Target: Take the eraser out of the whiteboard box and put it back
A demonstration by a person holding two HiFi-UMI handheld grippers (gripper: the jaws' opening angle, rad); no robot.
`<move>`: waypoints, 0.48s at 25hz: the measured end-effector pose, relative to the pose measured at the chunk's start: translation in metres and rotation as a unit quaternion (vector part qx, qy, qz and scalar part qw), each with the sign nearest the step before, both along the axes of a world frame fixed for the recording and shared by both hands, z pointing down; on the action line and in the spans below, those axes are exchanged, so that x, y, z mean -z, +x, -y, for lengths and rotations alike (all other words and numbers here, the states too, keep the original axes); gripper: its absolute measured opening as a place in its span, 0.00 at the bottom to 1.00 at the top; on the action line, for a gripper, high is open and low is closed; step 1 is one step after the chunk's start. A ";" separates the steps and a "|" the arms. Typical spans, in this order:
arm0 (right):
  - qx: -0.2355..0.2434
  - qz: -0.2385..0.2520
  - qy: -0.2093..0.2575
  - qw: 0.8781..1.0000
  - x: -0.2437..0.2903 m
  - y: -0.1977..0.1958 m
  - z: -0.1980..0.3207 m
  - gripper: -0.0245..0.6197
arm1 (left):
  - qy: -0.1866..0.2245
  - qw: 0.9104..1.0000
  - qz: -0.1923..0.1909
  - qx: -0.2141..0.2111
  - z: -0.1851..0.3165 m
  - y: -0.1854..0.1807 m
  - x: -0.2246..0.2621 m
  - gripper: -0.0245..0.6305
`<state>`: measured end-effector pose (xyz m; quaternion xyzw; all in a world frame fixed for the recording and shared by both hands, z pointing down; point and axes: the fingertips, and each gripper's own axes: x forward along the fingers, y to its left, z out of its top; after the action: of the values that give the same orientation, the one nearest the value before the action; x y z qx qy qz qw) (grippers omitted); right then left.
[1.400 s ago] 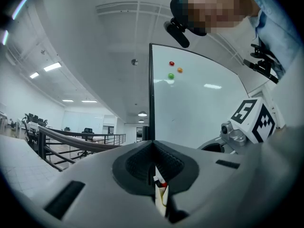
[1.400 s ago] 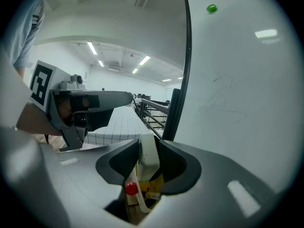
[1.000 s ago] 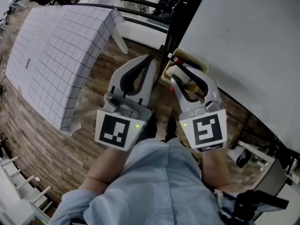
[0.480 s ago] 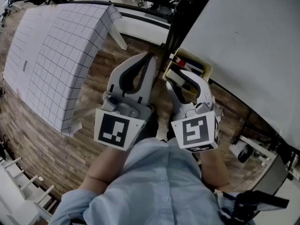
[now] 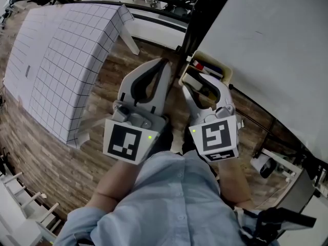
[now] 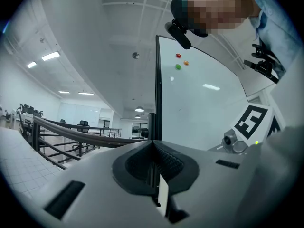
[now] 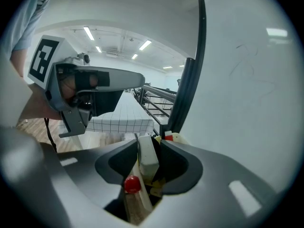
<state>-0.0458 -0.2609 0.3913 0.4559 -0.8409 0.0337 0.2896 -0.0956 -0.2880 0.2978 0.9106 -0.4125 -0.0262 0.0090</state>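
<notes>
The yellow whiteboard box (image 5: 224,73) hangs at the lower edge of the whiteboard (image 5: 277,40). My right gripper (image 5: 205,78) points down into it. A cream eraser (image 7: 147,158) stands on edge between the right gripper's (image 7: 151,139) jaws, which are opening. A dark gap shows on the eraser's right side. A red-capped marker (image 7: 131,184) lies in the box beneath it. My left gripper (image 5: 165,63) hovers level just left of the box, jaws together and nothing in them. The same left gripper (image 6: 154,144) faces the whiteboard's black edge post.
A table under a grid-patterned cloth (image 5: 61,60) stands to the left on the wooden floor. Black railings (image 5: 154,4) run behind it. Small coloured magnets (image 6: 178,61) stick high on the whiteboard. Red and blue markers (image 5: 202,65) lie in the box's far end.
My right gripper has sunk a little toward the box, and its marker cube has shifted in the head view. The left gripper has stayed where it was.
</notes>
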 end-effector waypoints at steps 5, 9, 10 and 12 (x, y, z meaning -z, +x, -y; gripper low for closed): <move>0.009 0.006 0.015 1.000 0.013 0.001 -0.005 0.26 | 0.012 1.000 -0.001 0.007 -0.008 0.001 0.011 0.04; 0.016 0.051 0.022 0.998 0.033 0.006 -0.015 0.26 | 0.021 1.000 -0.002 0.011 -0.017 0.006 0.022 0.04; 0.015 0.065 0.027 0.997 0.040 0.009 -0.016 0.26 | 0.024 1.000 -0.003 0.012 -0.019 0.008 0.026 0.04; 0.012 0.094 0.043 0.995 0.055 0.018 -0.019 0.26 | 0.032 0.999 -0.005 0.014 -0.025 0.012 0.033 0.04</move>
<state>-0.0280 -0.2420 0.3361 0.4527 -0.8705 0.0372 0.1897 -0.0836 -0.2629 0.2651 0.9042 -0.4245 -0.0439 -0.0186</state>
